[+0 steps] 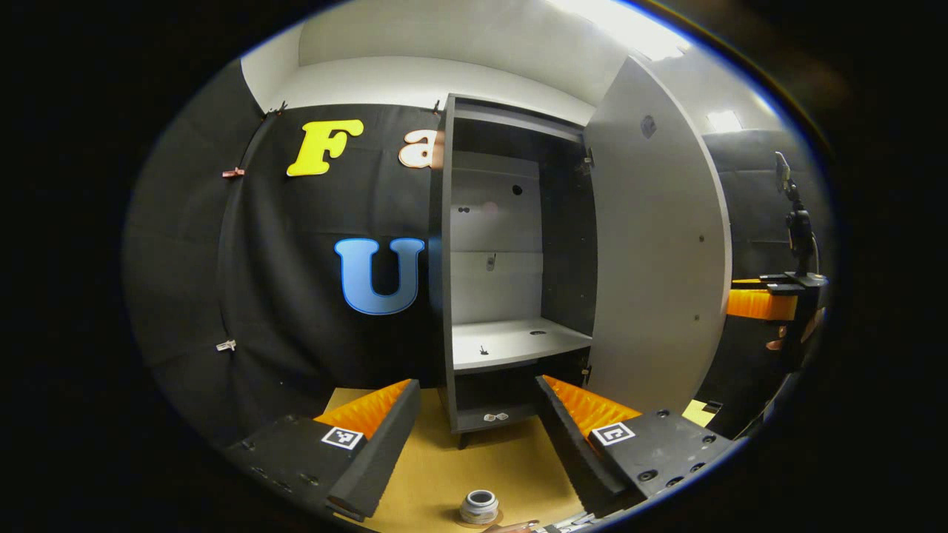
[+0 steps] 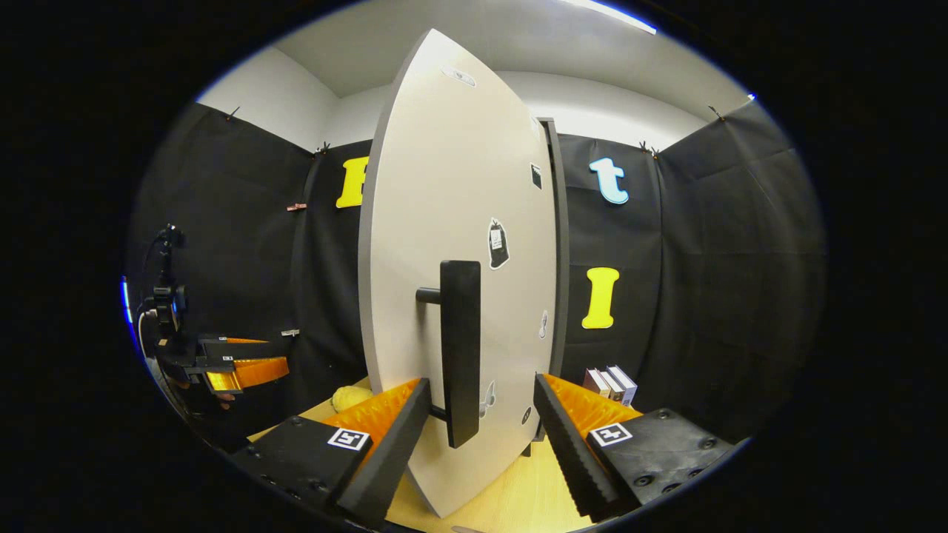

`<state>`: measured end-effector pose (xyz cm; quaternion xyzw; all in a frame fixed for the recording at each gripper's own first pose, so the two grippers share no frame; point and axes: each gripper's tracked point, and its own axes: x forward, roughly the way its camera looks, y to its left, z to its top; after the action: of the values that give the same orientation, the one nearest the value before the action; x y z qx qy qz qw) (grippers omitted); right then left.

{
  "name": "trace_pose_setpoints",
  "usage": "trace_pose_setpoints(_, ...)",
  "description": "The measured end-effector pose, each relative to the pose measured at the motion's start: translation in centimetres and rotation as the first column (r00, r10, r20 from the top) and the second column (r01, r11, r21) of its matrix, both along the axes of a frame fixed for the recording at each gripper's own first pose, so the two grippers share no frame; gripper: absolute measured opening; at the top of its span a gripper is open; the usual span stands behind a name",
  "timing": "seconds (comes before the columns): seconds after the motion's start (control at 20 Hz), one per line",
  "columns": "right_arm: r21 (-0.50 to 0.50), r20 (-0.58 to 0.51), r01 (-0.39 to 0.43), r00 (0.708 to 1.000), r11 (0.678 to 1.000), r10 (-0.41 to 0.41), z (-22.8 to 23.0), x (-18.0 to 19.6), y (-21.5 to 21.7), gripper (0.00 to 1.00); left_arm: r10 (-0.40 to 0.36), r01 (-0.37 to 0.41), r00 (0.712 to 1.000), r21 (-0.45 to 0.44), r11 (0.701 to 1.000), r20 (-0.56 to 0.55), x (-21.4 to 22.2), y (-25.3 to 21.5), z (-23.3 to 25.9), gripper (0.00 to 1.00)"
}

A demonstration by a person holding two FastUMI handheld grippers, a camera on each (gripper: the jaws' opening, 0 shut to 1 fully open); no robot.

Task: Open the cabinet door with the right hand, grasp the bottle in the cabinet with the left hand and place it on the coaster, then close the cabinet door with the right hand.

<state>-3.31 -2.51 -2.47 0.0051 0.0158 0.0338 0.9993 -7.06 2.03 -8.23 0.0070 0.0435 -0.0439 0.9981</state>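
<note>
The cabinet (image 1: pixel 511 259) stands on the bench (image 1: pixel 444 466) with its door (image 1: pixel 659 252) swung wide, leaving the shelves free for a reach from the front. No bottle can be made out on the shelves in the left gripper view; a small ribbed ring-shaped object (image 1: pixel 479 506) sits on the bench at the bottom edge, between the left tool's fingers, and whether it is the bottle's top or a thing on the coaster cannot be told.

In the right gripper view the door's outer face fills the middle, its upright handle (image 2: pixel 460 352) just ahead of the right tool (image 2: pixel 480 414), whose fingers stand apart on either side of the handle without pressing it, placed, it seems, to push the door shut.

The left tool (image 1: pixel 478 422) is likewise spread, holding nothing, pointed at the cabinet's lower shelf (image 1: pixel 518 342). Books (image 2: pixel 611 383) lean by the wall.
</note>
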Motion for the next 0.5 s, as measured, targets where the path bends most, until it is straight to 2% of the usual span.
trace_pose_setpoints(0.1,-0.002,0.004,0.007,1.000,1.000,-0.007,-0.1,0.7,1.4,0.92,-0.010,0.010,1.000,-0.001,1.000,0.000,-0.3,1.2,0.0,0.96)
trace_pose_setpoints(0.15,0.007,0.002,0.001,1.000,1.000,-0.001,-0.3,1.0,2.3,0.87,-0.013,0.013,1.000,0.004,1.000,0.000,-0.4,1.8,0.0,0.96)
trace_pose_setpoints(0.2,0.023,-0.001,-0.006,1.000,1.000,0.006,-0.4,1.3,3.2,0.92,-0.018,0.018,1.000,0.009,1.000,-0.002,-0.6,2.3,-0.1,0.96)
trace_pose_setpoints(0.5,0.064,-0.024,-0.047,0.998,0.997,0.049,-1.1,3.4,7.1,0.93,-0.029,0.029,1.000,-0.001,1.000,0.009,-0.9,4.4,0.4,0.96)
